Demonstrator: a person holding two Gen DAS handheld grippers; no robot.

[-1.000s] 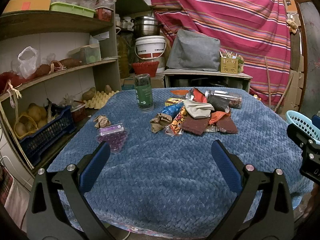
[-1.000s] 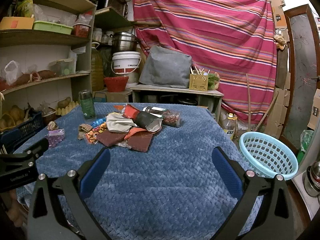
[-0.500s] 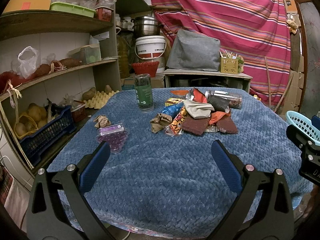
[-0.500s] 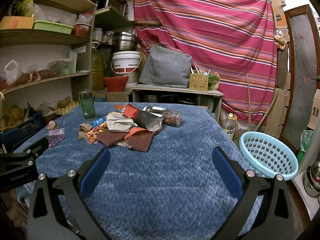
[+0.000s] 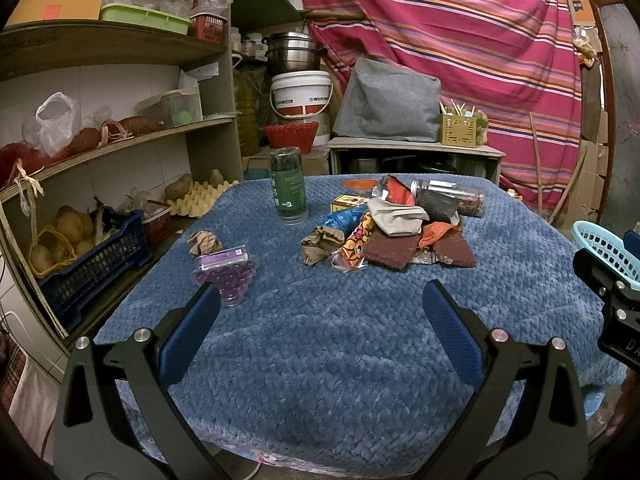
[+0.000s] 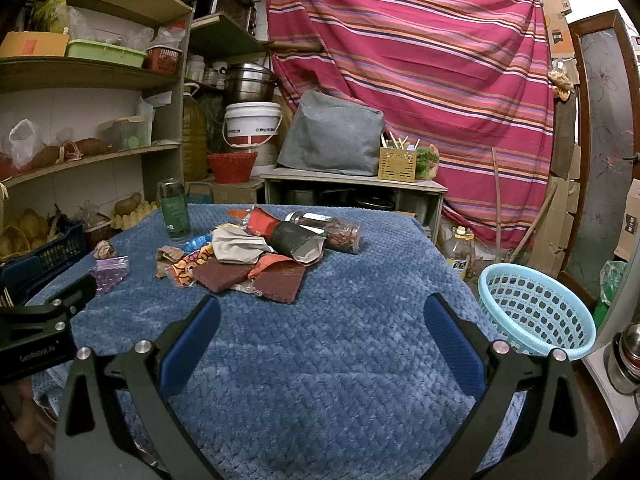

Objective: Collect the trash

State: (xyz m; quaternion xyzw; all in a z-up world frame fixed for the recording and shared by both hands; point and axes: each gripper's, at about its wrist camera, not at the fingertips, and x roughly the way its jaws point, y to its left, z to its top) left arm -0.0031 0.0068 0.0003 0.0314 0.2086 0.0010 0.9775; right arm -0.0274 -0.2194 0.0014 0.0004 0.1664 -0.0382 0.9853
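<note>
Trash (image 5: pixel 384 228) sits heaped mid-desk (image 5: pixel 320 340), well ahead of your left claw (image 5: pixel 320 312), which is spread wide and empty, ready to reach. Right view: right claw (image 6: pixel 320 320) equally wide, nothing held; basket (image 6: pixel 536 312) waits just beside the desk edge for drops.

Table cover (image 5: pixel 340 344): plush quilted cloth. Basket (image 6: pixel 536 312): perforated plastic. Wrappers (image 6: pixel 256 256): glossy, crinkled.
</note>
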